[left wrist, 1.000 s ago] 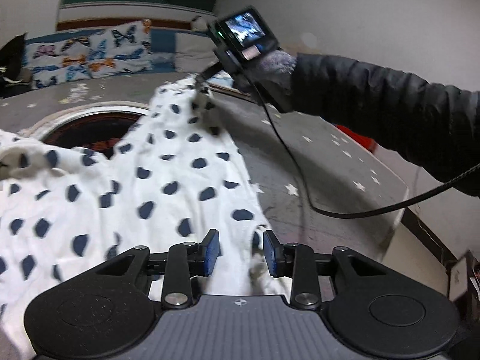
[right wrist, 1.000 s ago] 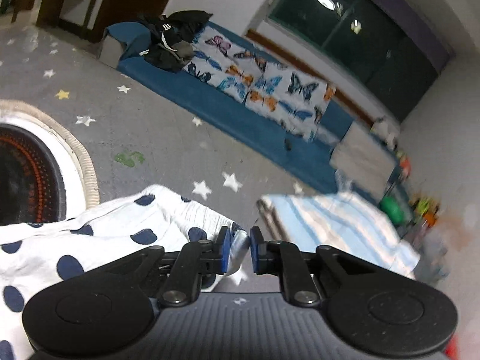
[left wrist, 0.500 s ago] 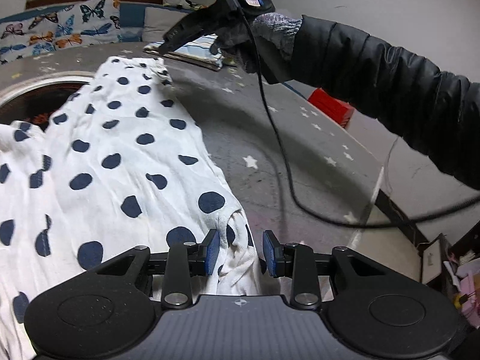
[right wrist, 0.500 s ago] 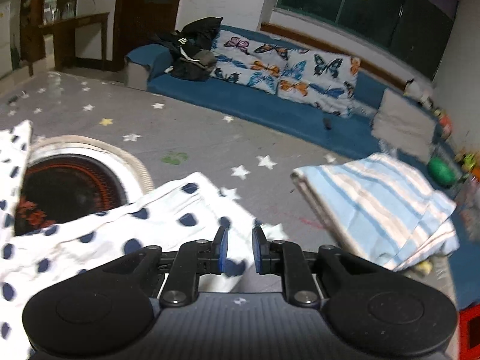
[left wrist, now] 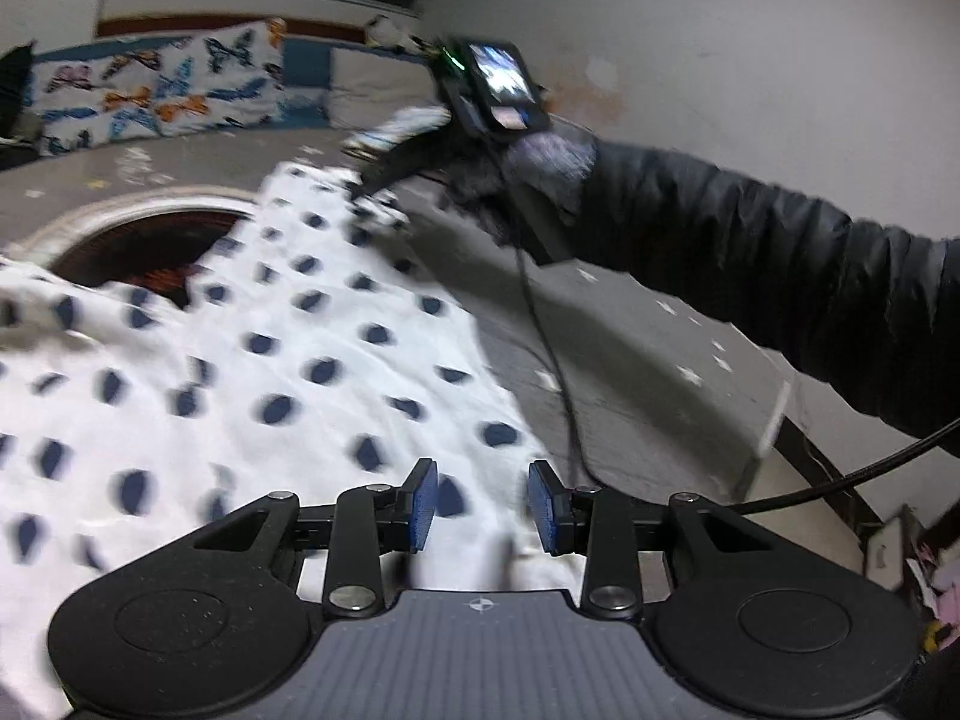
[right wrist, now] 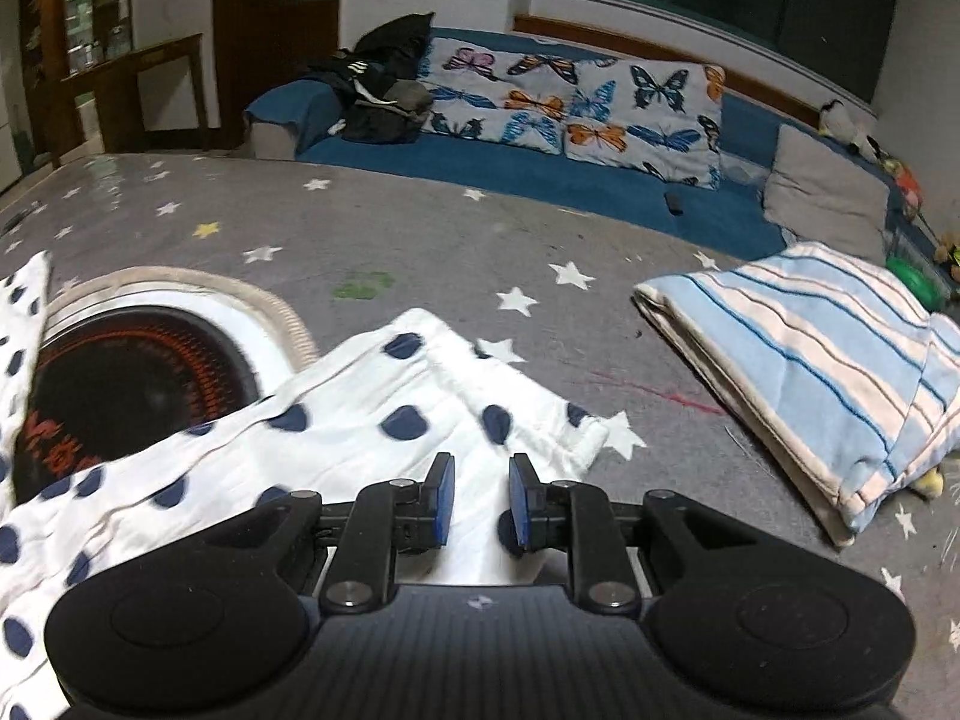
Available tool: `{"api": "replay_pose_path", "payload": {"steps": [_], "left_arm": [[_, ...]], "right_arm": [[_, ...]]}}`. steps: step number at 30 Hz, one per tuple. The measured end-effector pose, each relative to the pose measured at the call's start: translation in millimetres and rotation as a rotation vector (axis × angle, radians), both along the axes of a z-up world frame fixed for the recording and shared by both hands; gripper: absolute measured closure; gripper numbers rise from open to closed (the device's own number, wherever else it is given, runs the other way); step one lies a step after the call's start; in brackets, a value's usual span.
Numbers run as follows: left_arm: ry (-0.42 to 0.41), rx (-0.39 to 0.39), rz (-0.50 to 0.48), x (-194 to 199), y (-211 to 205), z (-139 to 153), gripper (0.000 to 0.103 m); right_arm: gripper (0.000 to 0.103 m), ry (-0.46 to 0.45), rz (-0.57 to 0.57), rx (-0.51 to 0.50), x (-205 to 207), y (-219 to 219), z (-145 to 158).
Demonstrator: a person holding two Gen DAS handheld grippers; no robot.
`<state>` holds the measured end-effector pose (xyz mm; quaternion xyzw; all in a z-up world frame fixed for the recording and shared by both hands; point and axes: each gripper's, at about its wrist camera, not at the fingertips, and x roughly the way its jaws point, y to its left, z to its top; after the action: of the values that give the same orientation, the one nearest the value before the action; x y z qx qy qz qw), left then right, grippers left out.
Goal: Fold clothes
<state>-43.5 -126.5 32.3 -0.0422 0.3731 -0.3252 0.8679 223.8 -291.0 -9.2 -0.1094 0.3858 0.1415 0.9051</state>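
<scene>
One white garment with dark dots [left wrist: 288, 348] is spread on the star-patterned floor mat [right wrist: 420, 240], partly over a round rug [right wrist: 138, 372], and the fold is judged to be in its early stage, with an edge being gathered. The left claw [left wrist: 483, 507] is held fairly wide, with cloth lying between its blue pads, though a grip cannot be confirmed. The right claw [right wrist: 480, 501] is narrower, with cloth between its pads too; whether the cloth is pinched cannot be told. In the left view the right claw is seen at the garment's far corner, blurred. One folded striped blanket [right wrist: 828, 372] lies apart to the right, and one butterfly cushion [right wrist: 576, 102] is seen on the blue couch. The next move is judged to call for both near edges being gripped firmly and carried evenly across the garment.
</scene>
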Motion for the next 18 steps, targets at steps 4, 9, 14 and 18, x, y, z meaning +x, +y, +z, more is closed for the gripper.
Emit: {"api": "replay_pose_path", "payload": {"steps": [4, 9, 14, 18], "left_arm": [[-0.011, 0.02, 0.124, 17.1, 32.2, 7.8, 0.065], [-0.01, 0.06, 0.305, 58.6, 72.0, 7.3, 0.065], [-0.02, 0.094, 0.444, 102.8, 116.0, 10.7, 0.065], [-0.003, 0.131, 0.54, 145.2, 151.1, 10.1, 0.065]], "right_arm": [[0.078, -0.004, -0.051, 0.018, 11.8, -10.8, -2.6], [0.077, -0.006, -0.057, 0.013, 15.0, -14.5, -2.3], [0.074, -0.013, -0.052, -0.002, 15.0, -13.3, -2.0], [0.074, -0.014, -0.053, 0.004, 15.2, -14.5, -2.2]]}}
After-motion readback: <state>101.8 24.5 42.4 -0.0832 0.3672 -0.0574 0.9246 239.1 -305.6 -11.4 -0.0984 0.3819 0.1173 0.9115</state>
